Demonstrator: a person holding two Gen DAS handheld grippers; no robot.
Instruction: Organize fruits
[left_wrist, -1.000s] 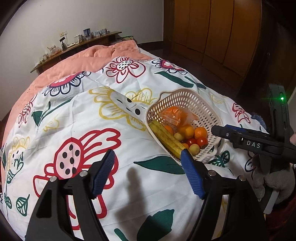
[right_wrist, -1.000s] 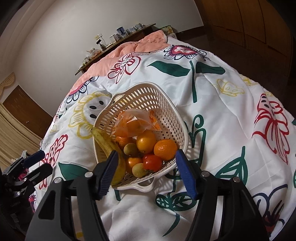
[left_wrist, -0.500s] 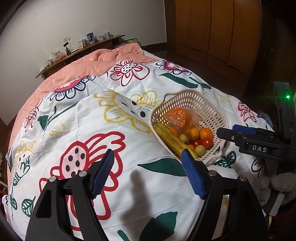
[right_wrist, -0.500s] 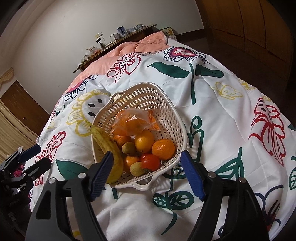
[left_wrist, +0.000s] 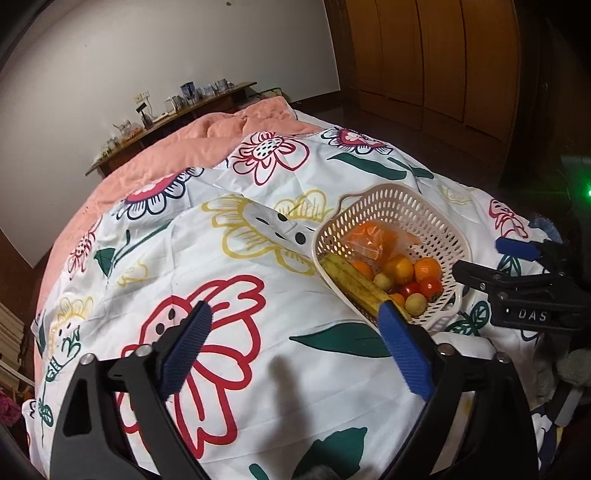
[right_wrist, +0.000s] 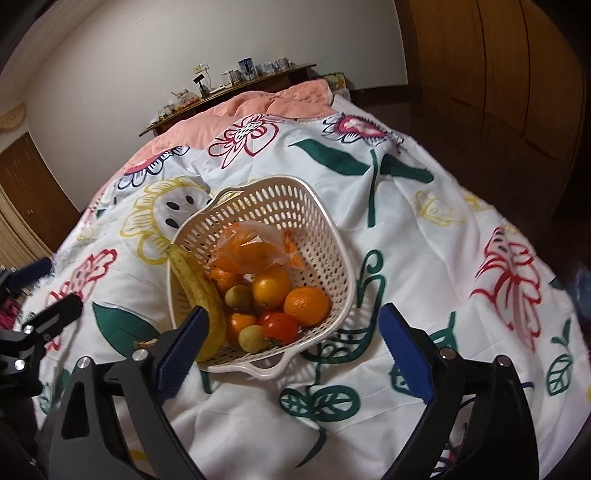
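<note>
A cream basket (right_wrist: 328, 236) of fruit sits on a flower-print quilt (right_wrist: 424, 258), tipped a little toward the near side, with its near handle loop facing the right gripper (right_wrist: 291, 354). Inside, a banana (right_wrist: 195, 284) leans along the left wall, its tip over the rim; a clear bag (right_wrist: 255, 247) of orange pieces lies toward the back, and oranges (right_wrist: 306, 301), a tomato (right_wrist: 280, 326) and small greenish fruits (right_wrist: 238, 297) crowd the front.

The right gripper hangs just short of the basket, fingers spread wide and holding nothing (the left finger overlaps the banana's end in view). The left gripper (left_wrist: 295, 354) hovers over bare quilt to the basket's left, likewise spread and empty; its right pad (left_wrist: 404, 350) lines up with the basket's near corner.

Open quilt runs left and beyond the basket (left_wrist: 391, 218), wrinkled but unobstructed, up to a folded pink blanket (left_wrist: 207, 144). Farther back, a wooden shelf (left_wrist: 173, 118) cluttered with cups and jars stands against the white wall. Wooden wardrobe doors (left_wrist: 443, 66) close off the right side, across a dark strip of floor.
</note>
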